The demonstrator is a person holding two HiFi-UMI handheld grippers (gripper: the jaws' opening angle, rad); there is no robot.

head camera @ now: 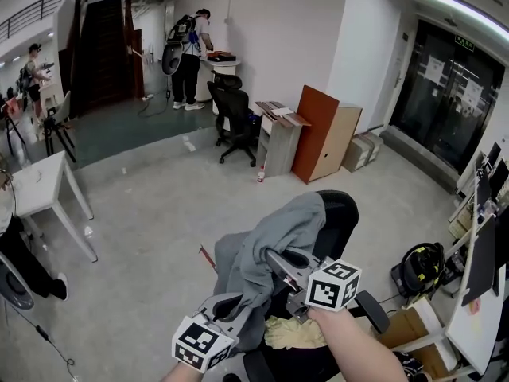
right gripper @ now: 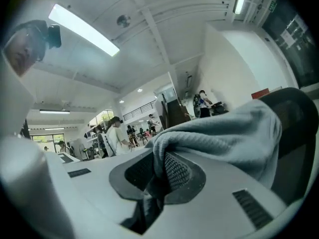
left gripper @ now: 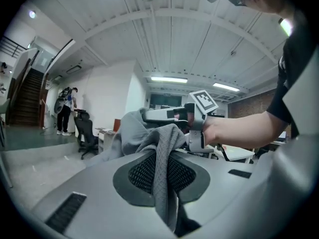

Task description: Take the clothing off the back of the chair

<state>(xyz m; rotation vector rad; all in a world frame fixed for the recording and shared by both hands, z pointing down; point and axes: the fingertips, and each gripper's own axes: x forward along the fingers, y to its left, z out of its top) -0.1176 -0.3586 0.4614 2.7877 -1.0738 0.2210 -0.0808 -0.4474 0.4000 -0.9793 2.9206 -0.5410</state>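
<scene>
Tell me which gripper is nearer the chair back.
Right. The right gripper is shut on the garment just beside the chair back. The left gripper is shut on the garment lower down, farther from the chair back.

Black chair [head camera: 343, 213] — grey clothing [head camera: 277, 235] over backrest

head view looks steeply down from above onto the left tool [head camera: 231, 307], right tool [head camera: 278, 259] and grey garment [head camera: 278, 229] on the chair [head camera: 342, 213]. each gripper view sits close behind its own jaws; all three share the garment.
</scene>
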